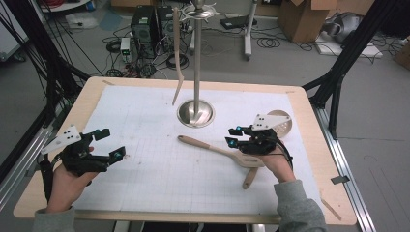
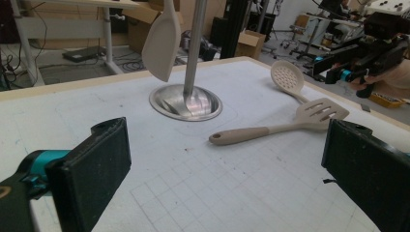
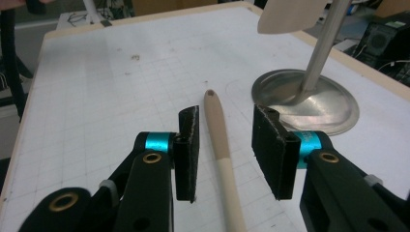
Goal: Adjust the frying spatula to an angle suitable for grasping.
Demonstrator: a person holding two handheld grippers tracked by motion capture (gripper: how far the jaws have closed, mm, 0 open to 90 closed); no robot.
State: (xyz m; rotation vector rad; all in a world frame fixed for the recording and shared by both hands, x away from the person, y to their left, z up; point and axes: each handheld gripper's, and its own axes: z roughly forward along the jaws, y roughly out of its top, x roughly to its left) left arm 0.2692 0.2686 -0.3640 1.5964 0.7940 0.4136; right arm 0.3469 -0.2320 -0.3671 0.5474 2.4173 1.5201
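A beige slotted spatula (image 1: 208,146) lies on the white gridded mat, its handle pointing toward the stand. My right gripper (image 1: 232,136) hangs low over that handle. In the right gripper view the handle (image 3: 217,130) runs between the two black pads with a gap on each side, so the right gripper (image 3: 226,126) is open around it. My left gripper (image 1: 110,144) rests at the mat's left, open with nothing between its jaws; in the left gripper view (image 2: 222,164) it faces the spatula (image 2: 270,129). A round perforated skimmer (image 1: 285,126) lies under and behind the right hand.
A metal stand (image 1: 197,58) with a round base (image 1: 195,113) rises at the mat's far middle. A beige spatula (image 1: 178,58) hangs from its top hooks. The mat (image 1: 145,174) covers a wooden table (image 1: 309,145). Cables and boxes lie on the floor beyond.
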